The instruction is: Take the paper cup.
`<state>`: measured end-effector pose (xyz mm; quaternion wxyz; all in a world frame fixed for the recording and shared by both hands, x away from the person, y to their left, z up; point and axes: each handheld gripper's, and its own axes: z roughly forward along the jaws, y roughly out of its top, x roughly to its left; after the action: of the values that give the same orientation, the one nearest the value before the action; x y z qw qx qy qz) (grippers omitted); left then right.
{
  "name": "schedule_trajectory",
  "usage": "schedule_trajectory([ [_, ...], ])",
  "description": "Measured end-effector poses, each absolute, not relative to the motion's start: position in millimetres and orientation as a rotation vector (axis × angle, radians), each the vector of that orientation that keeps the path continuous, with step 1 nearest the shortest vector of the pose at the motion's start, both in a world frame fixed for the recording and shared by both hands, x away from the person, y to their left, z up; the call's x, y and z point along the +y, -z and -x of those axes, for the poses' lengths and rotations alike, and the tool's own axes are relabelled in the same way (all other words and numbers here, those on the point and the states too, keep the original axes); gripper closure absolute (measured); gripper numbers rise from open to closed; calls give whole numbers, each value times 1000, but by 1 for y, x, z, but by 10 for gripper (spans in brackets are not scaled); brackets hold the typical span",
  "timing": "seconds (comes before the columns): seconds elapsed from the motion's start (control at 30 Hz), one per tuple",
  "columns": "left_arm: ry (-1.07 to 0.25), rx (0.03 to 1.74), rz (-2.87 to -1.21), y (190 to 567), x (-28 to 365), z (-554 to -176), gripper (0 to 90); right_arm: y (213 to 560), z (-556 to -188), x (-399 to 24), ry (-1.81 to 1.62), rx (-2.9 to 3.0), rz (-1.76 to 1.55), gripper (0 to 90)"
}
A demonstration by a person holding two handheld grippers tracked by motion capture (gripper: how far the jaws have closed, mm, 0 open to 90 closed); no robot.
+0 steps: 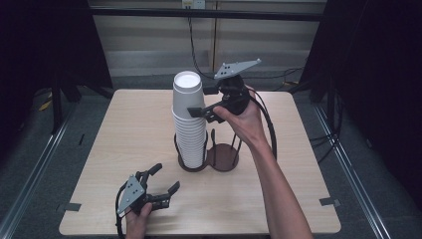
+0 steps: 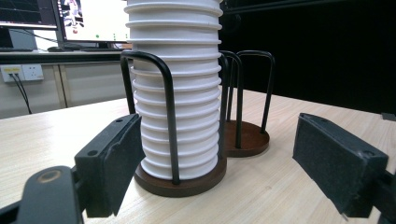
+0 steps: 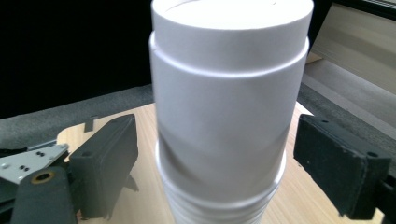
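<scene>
I am holding my right gripper (image 1: pixel 199 110) with its jaws apart around the top cup (image 3: pixel 224 112) of the stack (image 1: pixel 190 124); squeezing too hard risks crushing it. My left gripper (image 1: pixel 161 181) is resting spread, nearer me.

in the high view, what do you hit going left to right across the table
left gripper → stack of white cups in its ring of the holder → empty ring of the holder → the person's right forearm
</scene>
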<state>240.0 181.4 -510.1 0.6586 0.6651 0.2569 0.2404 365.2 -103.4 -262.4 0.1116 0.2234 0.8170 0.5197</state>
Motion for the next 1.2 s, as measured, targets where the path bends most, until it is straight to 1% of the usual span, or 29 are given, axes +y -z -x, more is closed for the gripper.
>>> schedule_trajectory([
  [0.13, -544, 582, -1505, 510, 181, -240, 159, 261, -369, -99, -1516, 2409, -647, 133],
  [0.43, -540, 586, -1502, 510, 181, -240, 160, 243, -378, -88, -1494, 2410, -623, 133],
  [0.67, -543, 583, -1508, 510, 181, -240, 160, 244, -385, -78, -1473, 2438, -616, 137],
  [0.77, -543, 586, -1505, 510, 181, -240, 160, 244, -386, -76, -1469, 2439, -606, 181],
  [1.2, -546, 583, -1508, 510, 181, -240, 160, 242, -387, -75, -1467, 2445, -603, 193],
])
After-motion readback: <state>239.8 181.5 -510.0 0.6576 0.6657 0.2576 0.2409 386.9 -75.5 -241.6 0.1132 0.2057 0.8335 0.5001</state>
